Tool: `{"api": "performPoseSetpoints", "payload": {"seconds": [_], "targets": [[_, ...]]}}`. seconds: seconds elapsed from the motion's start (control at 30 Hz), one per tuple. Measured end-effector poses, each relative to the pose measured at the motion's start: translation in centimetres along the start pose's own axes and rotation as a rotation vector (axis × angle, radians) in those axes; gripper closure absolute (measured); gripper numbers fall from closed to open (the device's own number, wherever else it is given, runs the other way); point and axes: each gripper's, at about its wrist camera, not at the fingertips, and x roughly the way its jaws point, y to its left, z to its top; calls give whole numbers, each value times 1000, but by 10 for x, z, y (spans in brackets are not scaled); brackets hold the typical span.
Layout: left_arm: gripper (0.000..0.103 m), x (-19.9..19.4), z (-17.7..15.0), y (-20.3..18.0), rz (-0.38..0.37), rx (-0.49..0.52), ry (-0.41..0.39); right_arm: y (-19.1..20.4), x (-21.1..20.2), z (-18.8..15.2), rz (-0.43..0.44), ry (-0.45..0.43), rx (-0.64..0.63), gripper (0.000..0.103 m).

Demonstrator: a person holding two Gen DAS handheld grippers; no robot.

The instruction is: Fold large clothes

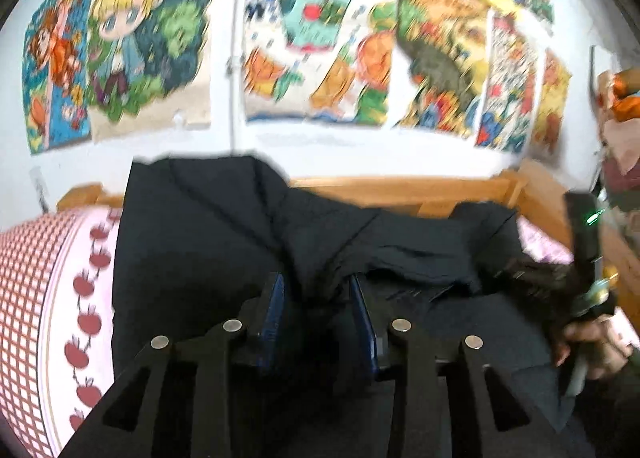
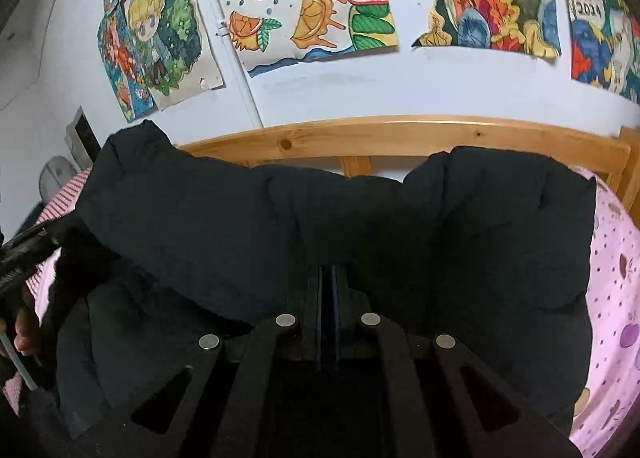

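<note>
Two handheld grippers work over a black padded coat (image 2: 320, 210) spread on a bed with pink bedding (image 2: 616, 258), its long axis running along the wooden headboard rail (image 2: 360, 134). Left gripper (image 1: 318, 290) has released jaws, with coat fabric bunched between them. Right gripper (image 2: 328, 278) is clenched; what it pinches is unclear. A wall drawing (image 2: 588, 10) reads "2024".

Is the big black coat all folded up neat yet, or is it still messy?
Still messy. The black coat lies bunched and lumpy across the pink bedsheet, with uneven humps by the wooden bed rail, no flat, tidy layers.
</note>
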Motion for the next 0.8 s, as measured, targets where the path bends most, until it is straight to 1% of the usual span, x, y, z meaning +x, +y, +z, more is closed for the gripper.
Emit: {"api": "performPoseSetpoints", "payload": {"seconds": [0.03,0.07,0.17,0.2,0.27,0.3,0.37,0.43,0.5,0.57,0.6,0.67,0.8], "targets": [[64,-4,4,-5,-23,0,-31,-1,0,-1,4,1,1,99],[60,-3,8,-8,-31,2,-40,-1,0,-3,8,3,0,99],[60,-1,19,-22,-62,11,-71,-2,2,-4,20,4,-9,99],[60,6,23,-28,-70,21,-55,-4,1,-4,26,5,-8,99],[60,22,27,-38,-62,58,-2,-7,0,-5,42,9,-2,99],[60,33,28,-43,-56,84,42,-9,0,-5,49,12,1,99],[60,64,23,-48,-63,142,193,-13,-1,-7,64,23,3,99],[60,82,18,-47,-53,180,261,-15,-1,-8,74,46,-12,99],[60,94,16,-41,-66,187,306,-16,3,-9,65,89,-41,99],[61,102,15,-36,-65,184,338,-20,12,-9,72,131,-33,99],[62,107,14,-37,-53,202,356,-22,16,-8,76,145,-20,99],[62,120,8,-42,-5,262,388,-25,29,-7,81,191,5,99],[62,142,-3,-48,60,289,403,-27,53,-13,57,237,25,101]]}}
